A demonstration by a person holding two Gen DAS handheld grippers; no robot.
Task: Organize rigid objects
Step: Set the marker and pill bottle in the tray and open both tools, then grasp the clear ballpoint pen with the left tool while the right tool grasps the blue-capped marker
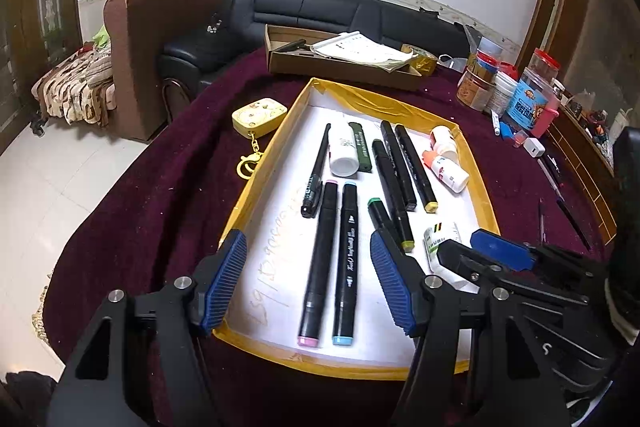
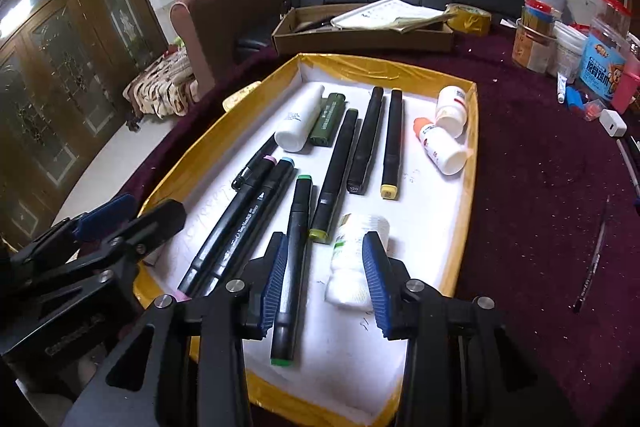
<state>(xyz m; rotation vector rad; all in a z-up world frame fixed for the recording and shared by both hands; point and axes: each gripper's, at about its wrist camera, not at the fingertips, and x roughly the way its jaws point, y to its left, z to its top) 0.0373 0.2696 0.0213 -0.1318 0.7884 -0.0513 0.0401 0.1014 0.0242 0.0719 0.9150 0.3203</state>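
A yellow-rimmed tray (image 1: 476, 183) (image 2: 472, 163) with a white floor holds several black markers and small white bottles. My left gripper (image 1: 308, 279) is open above the near end of the pink-capped marker (image 1: 320, 263) and the blue-capped marker (image 1: 347, 267). My right gripper (image 2: 325, 281) is open, with a small white bottle with a green label (image 2: 356, 259) lying between its fingers; I cannot tell if they touch it. The green-capped marker (image 2: 292, 267) lies by its left finger. The right gripper shows in the left wrist view (image 1: 472, 247) over that bottle (image 1: 440, 243).
A yellow keychain case (image 1: 258, 117) lies on the maroon cloth (image 1: 160, 187) left of the tray. A cardboard box with papers (image 1: 340, 59) stands behind it. Jars and containers (image 2: 580, 47) crowd the far right. Loose pens (image 2: 596, 255) lie right of the tray.
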